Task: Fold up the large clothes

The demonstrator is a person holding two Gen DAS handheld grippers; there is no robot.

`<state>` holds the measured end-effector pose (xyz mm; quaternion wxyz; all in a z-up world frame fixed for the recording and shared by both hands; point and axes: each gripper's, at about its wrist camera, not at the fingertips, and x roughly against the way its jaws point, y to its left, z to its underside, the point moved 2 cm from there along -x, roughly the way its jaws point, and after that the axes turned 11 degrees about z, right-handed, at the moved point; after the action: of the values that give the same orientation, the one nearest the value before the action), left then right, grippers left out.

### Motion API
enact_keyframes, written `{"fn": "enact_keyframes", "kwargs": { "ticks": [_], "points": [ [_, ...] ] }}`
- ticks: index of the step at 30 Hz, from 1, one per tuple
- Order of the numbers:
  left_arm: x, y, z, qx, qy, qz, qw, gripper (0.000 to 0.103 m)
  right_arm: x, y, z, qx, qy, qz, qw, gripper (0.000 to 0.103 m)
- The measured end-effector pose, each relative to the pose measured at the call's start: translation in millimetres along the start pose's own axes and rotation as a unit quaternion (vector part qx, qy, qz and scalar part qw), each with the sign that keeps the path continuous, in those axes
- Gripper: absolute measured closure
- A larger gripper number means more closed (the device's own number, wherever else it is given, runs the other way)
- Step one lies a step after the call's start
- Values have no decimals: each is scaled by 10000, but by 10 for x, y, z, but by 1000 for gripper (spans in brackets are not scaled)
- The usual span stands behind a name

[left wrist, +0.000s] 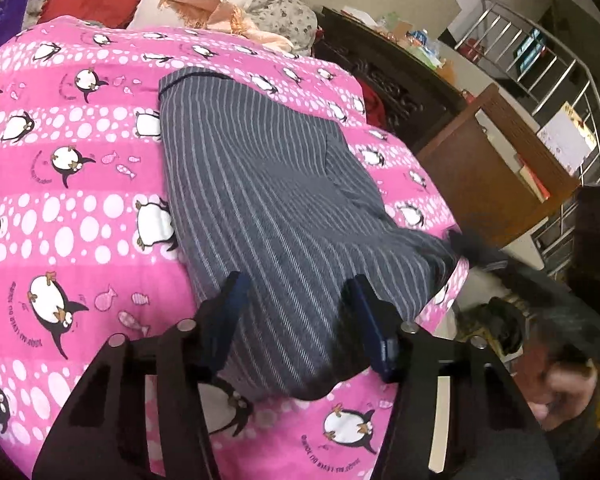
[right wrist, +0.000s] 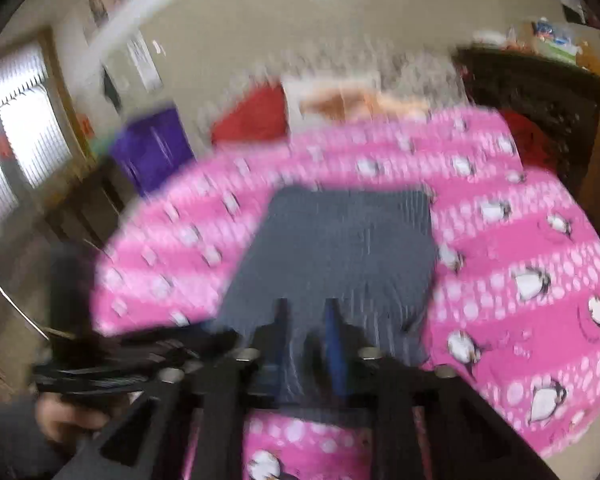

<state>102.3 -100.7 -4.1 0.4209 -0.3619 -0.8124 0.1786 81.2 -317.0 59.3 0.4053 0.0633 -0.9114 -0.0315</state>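
Black left gripper [left wrist: 296, 308] hovers with jaws spread over a grey striped garment [left wrist: 276, 200], partly folded on the bed [left wrist: 80, 208] near its front edge; right gripper [right wrist: 306, 312] nearly pressed together, blurred, pinching nothing certain; cloth looks soft, limp, best taken by hem corners

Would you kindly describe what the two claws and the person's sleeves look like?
Both the left claw and the right claw have black angular frames with silver round bolts and blue pads on the fingers. A dark grey sleeve shows by the hand.
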Motion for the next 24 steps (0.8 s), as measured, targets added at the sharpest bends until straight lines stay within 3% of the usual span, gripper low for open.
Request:
{"fn": "enact_keyframes", "kwargs": {
  "ticks": [4, 7, 14, 18, 24],
  "points": [
    [-252, 12, 153, -175, 562, -308, 9978, 54, -576, -193, 528, -210, 1058, 305, 9937, 96],
    [-382, -104, 252, -632, 616, -792, 9930, 54, -587, -119, 736, 100, 642, 487, 9967, 96],
    [-304, -35, 293, -524, 631, -963, 9920, 48, -604, -233, 736, -170, 730, 15, 9972, 96],
    [-282, -89, 247, -552, 657, -1067, 9906, 49, -463, -205, 555, -369, 816, -112, 9959, 96],
    [-208, -250, 157, -568, 597, -1342, 9875, 49, -148, -128, 221, -117, 217, 1, 9997, 96]
  ]
}}
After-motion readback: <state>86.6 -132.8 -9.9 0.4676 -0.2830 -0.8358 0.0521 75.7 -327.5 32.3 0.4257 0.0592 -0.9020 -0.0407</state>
